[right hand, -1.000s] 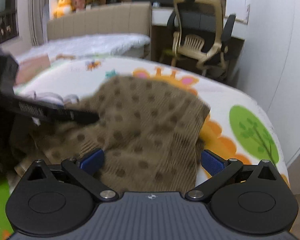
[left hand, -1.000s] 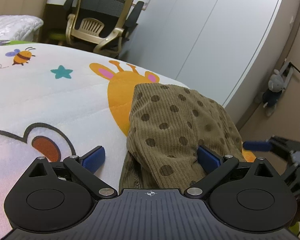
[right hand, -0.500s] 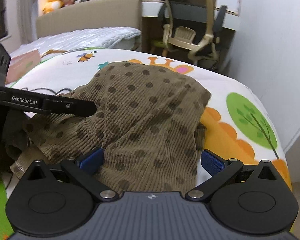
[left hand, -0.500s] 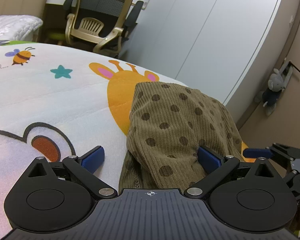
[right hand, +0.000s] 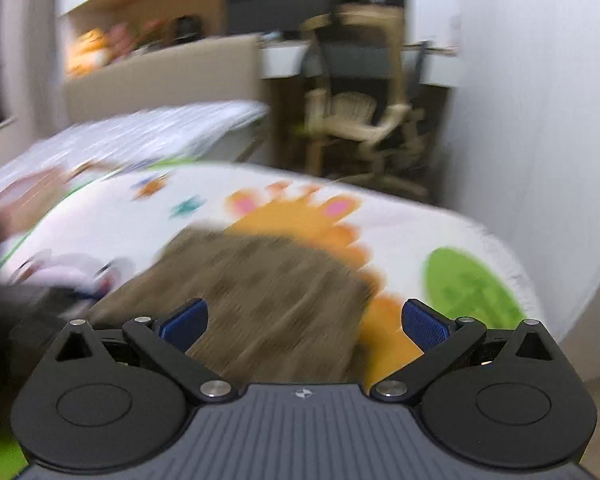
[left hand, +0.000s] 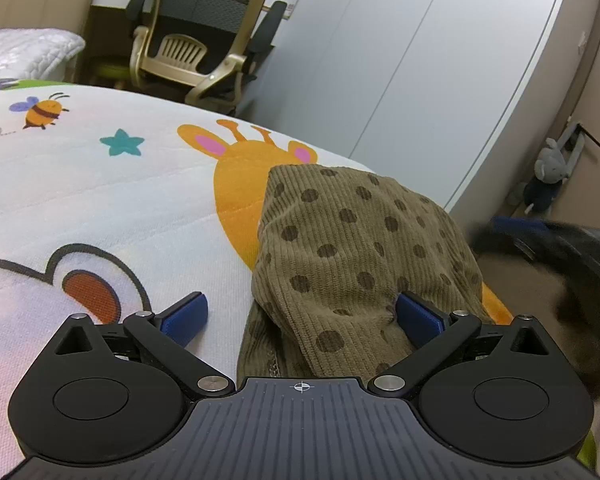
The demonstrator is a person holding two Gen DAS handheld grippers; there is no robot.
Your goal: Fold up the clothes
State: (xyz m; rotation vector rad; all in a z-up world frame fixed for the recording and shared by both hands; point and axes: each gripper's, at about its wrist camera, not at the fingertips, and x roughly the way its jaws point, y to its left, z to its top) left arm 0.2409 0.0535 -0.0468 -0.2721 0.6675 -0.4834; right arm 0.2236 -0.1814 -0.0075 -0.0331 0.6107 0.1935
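Observation:
An olive-brown corduroy garment with dark dots (left hand: 352, 256) lies folded on the cartoon-print bed cover (left hand: 100, 208), over the orange giraffe print. My left gripper (left hand: 302, 318) is open, low at the garment's near edge, its right finger pad (left hand: 418, 316) tucked against the cloth. My right gripper (right hand: 302, 320) is open and empty above the garment (right hand: 268, 296); its view is heavily blurred by motion. The right gripper also shows as a dark blur in the left wrist view (left hand: 548, 244).
A beige and black office chair (left hand: 200, 32) stands beyond the bed's far edge by a desk. White wardrobe doors (left hand: 420, 60) line the right. A grey plush toy (left hand: 550, 172) sits on the floor. A white quilt (left hand: 24, 52) lies far left.
My right gripper has swung up and away from the garment fast, blurring its view. In the left wrist view it rose at the right. My left gripper has stayed still.

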